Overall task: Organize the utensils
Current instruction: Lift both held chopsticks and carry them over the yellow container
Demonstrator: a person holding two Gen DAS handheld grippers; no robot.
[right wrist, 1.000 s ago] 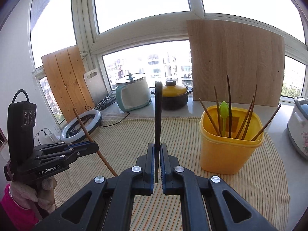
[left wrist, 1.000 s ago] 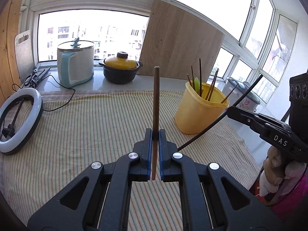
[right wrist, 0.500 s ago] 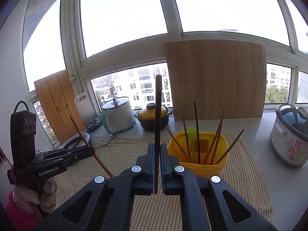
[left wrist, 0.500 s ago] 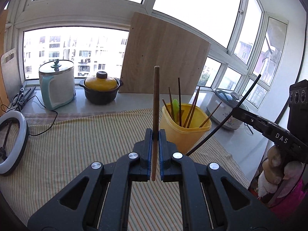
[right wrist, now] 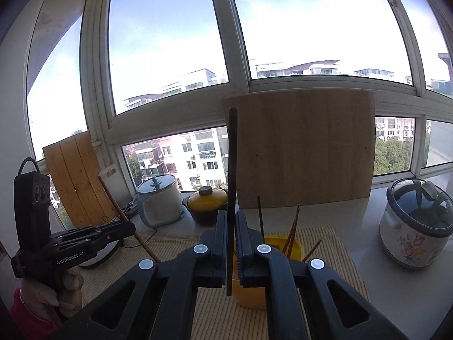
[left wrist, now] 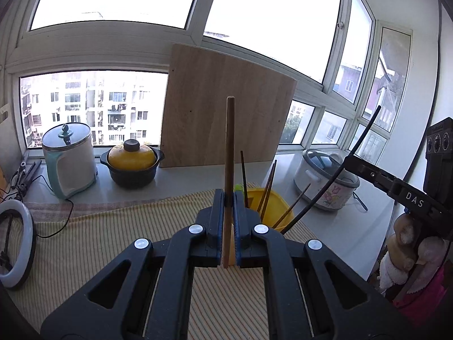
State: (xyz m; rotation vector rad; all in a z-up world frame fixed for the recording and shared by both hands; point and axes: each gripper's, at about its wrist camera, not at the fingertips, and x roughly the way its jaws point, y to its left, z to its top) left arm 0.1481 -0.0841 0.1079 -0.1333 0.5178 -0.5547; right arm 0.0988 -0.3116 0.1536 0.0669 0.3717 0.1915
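Observation:
My left gripper (left wrist: 228, 195) is shut on a brown wooden chopstick (left wrist: 229, 147) that stands upright between its pads. My right gripper (right wrist: 231, 215) is shut on a black chopstick (right wrist: 232, 164), also upright. The yellow container (left wrist: 270, 205) holds several chopsticks and a green utensil and sits just behind and below the left fingers. In the right wrist view the yellow container (right wrist: 283, 248) is low behind the fingers. The right gripper (left wrist: 351, 160) shows at the right with the black chopstick (left wrist: 337, 172) slanting over the container. The left gripper (right wrist: 131, 228) shows at the left.
A striped cloth (left wrist: 99, 240) covers the table. Along the sill stand a pale kettle (left wrist: 69, 161), a black pot with a yellow lid (left wrist: 133, 161), a leaning wooden board (left wrist: 220, 113) and a flowered rice cooker (left wrist: 325, 181). A ring light (left wrist: 14, 243) lies at the left.
Both grippers have risen and come closer to the yellow container, which has dropped low behind the fingers. Each still grips its chopstick.

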